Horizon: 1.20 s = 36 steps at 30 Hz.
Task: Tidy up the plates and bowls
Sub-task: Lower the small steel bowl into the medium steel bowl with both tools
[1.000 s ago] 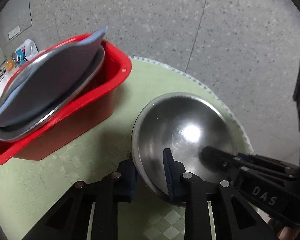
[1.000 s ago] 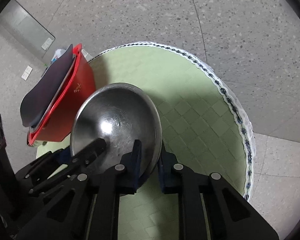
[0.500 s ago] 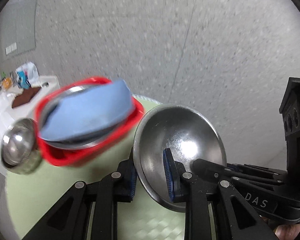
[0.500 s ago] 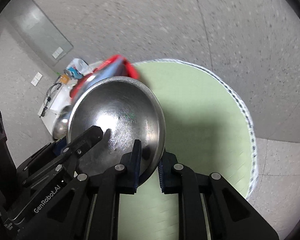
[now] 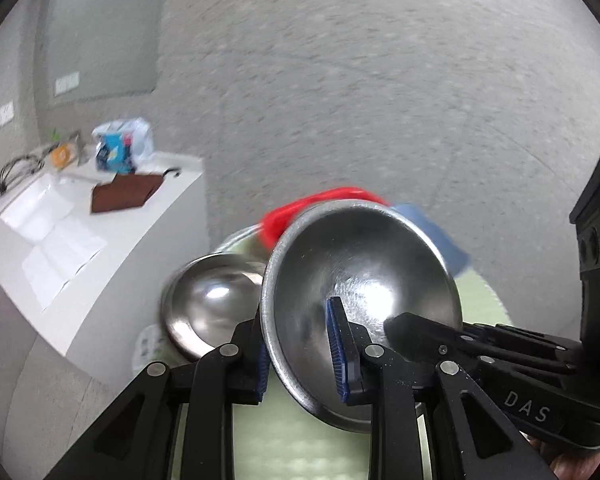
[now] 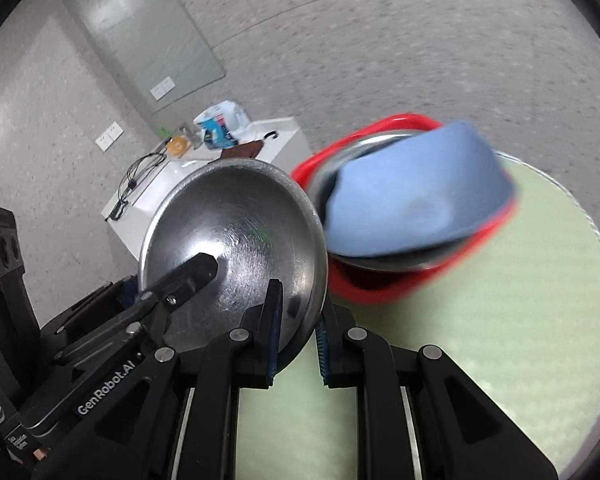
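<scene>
Both grippers, left gripper (image 5: pixel 300 344) and right gripper (image 6: pixel 298 332), are clamping the steel bowl (image 5: pixel 360 280)'s rim, tilting it just left of the red basket (image 6: pixel 380 280).

You get even indoor light, glare on the steel bowl (image 5: pixel 360 280), motion blur toward twelve o'clock, dark fisheye corners.
</scene>
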Tool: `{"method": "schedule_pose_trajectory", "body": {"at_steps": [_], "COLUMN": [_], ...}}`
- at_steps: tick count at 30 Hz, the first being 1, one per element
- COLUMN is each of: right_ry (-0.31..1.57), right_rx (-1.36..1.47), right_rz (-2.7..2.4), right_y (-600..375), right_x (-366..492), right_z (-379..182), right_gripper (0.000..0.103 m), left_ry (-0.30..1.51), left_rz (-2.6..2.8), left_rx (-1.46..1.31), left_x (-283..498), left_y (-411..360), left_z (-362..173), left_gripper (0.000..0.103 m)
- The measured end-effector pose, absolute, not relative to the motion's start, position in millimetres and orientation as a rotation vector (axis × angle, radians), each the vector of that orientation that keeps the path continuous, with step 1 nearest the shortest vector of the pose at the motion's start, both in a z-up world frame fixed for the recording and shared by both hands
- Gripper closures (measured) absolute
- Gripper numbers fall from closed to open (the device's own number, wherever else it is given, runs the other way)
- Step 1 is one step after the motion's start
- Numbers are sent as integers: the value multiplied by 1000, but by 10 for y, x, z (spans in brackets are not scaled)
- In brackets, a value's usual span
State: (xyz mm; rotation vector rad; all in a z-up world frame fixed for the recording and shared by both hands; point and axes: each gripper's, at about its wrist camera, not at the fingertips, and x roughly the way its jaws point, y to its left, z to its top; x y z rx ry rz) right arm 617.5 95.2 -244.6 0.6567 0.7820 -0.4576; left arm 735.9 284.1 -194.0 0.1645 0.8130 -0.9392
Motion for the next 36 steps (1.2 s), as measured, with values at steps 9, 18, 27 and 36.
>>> {"method": "schedule_pose_trajectory", "body": {"at_steps": [9, 18, 27, 36], "right_ry": [912, 994, 1016, 979], "right_rx": [654, 652, 654, 650], "right_rz": [-461, -498, -551, -568], "right_y": [1045, 1033, 965, 991], "right_x": [7045, 7307, 7350, 7302], "right_z": [-2935, -3216, -3329, -3183], "right_gripper": [88, 87, 84, 64], "left_ry": [930, 987, 975, 960], "left_rz": [-885, -878, -888, -897], "left_rx": [193, 222, 272, 255], "left_x": [8248, 8631, 8751, 8746], "left_y": [2783, 2396, 2166, 2221], "left_z": [-2374, -2688, -2869, -2840], "left_gripper": [82, 82, 78, 73]}}
